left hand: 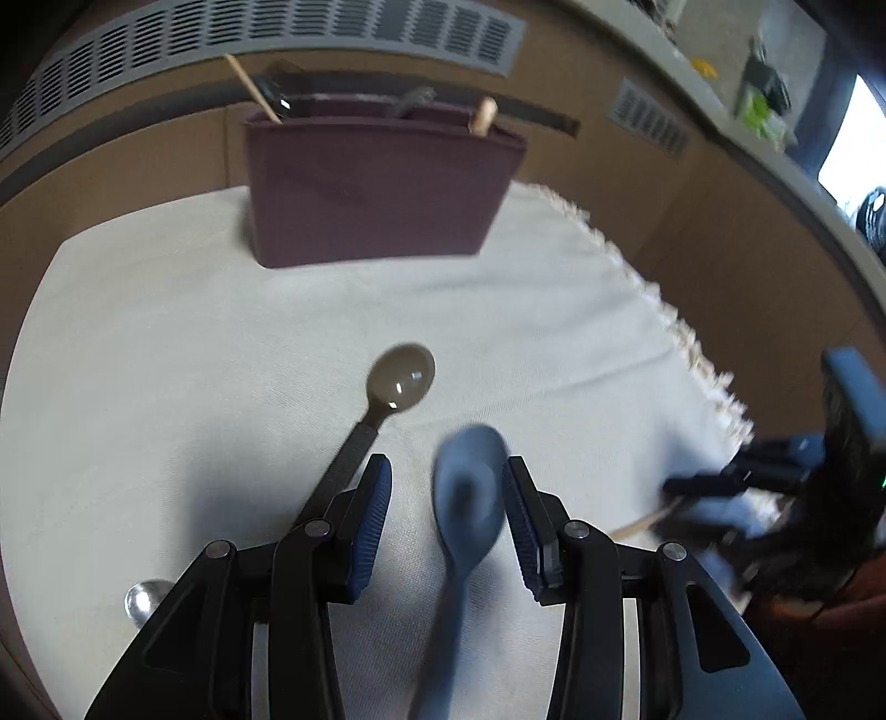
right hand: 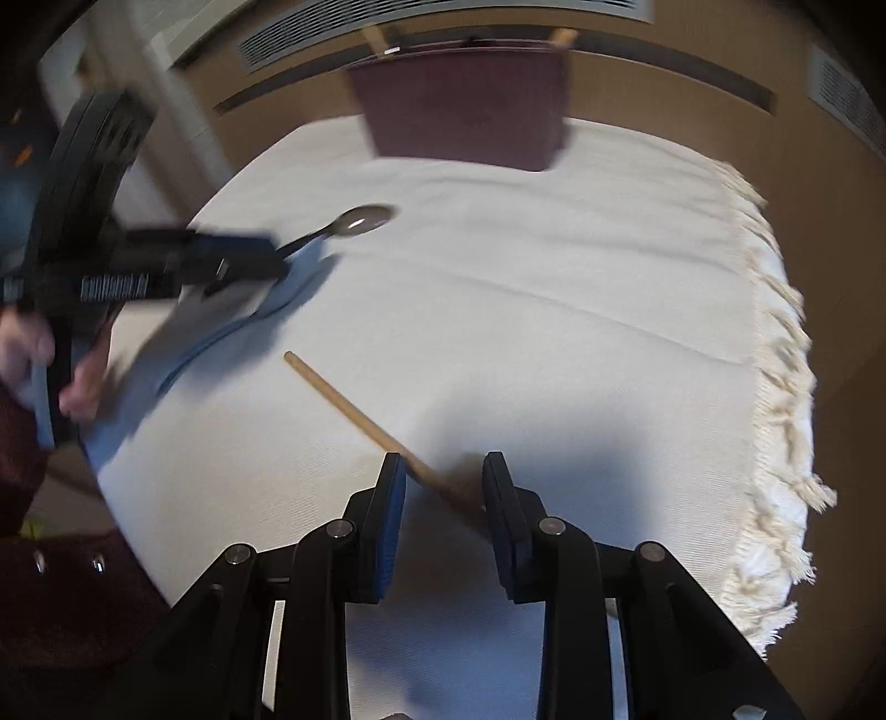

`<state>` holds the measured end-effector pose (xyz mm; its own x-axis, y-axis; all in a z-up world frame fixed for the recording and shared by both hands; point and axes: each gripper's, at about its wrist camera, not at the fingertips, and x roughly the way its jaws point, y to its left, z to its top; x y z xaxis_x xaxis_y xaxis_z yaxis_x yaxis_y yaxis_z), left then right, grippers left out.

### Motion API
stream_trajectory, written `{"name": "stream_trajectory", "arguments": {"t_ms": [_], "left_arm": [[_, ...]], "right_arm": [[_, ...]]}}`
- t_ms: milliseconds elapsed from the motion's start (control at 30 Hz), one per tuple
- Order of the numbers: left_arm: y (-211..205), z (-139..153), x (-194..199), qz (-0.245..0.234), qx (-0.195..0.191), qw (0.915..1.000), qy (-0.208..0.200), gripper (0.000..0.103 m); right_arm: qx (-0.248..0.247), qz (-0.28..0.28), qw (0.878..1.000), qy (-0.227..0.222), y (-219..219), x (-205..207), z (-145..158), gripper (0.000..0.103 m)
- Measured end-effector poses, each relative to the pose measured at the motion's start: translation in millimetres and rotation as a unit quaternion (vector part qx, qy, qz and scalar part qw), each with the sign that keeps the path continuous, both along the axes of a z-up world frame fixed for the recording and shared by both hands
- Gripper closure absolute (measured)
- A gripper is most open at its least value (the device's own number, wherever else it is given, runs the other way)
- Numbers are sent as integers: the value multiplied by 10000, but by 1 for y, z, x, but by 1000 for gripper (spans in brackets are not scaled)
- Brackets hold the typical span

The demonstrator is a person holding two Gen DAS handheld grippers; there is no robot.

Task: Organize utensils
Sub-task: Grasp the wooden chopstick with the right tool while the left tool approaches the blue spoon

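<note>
A maroon utensil holder (left hand: 376, 188) stands at the far edge of a white cloth (left hand: 166, 343), with several handles sticking out of it; it also shows in the right wrist view (right hand: 470, 105). My left gripper (left hand: 448, 471) is open, and a blue spoon (left hand: 470, 487) lies between its fingers, blurred. A brown spoon with a black handle (left hand: 401, 379) lies just left of it. My right gripper (right hand: 443, 468) is open around a wooden utensil (right hand: 354, 410) lying on the cloth. In the right wrist view the left gripper (right hand: 221, 266) is over the blue spoon (right hand: 266, 299).
A metal spoon bowl (left hand: 145, 601) shows at the lower left of the left wrist view. The cloth has a fringed edge (right hand: 781, 387) on the right. Brown tabletop (left hand: 692, 221) surrounds the cloth. A vented grey wall unit (left hand: 277, 39) runs behind the holder.
</note>
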<state>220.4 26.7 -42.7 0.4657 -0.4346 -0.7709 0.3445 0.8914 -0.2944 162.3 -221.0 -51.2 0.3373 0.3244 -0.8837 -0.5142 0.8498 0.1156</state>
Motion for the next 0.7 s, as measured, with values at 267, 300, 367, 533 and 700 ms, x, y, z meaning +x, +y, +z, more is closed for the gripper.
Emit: {"name": "stream_trajectory", "arguments": {"t_ms": [267, 300, 367, 533, 700], "left_arm": [[72, 22, -6, 976, -830, 9917, -74, 60], [75, 20, -6, 990, -912, 9909, -36, 60], [75, 18, -8, 912, -960, 9912, 0, 60], [21, 14, -20, -226, -257, 9994, -34, 60], [-35, -2, -18, -984, 567, 9935, -29, 60]], "right_arm": [[-817, 1037, 9895, -591, 51, -4, 1, 77], [-747, 1170, 9887, -558, 54, -3, 1, 77], [-608, 1336, 9879, -502, 58, 0, 0, 83], [-113, 706, 9974, -129, 33, 34, 1, 99], [494, -646, 9963, 264, -26, 68, -2, 100]]}}
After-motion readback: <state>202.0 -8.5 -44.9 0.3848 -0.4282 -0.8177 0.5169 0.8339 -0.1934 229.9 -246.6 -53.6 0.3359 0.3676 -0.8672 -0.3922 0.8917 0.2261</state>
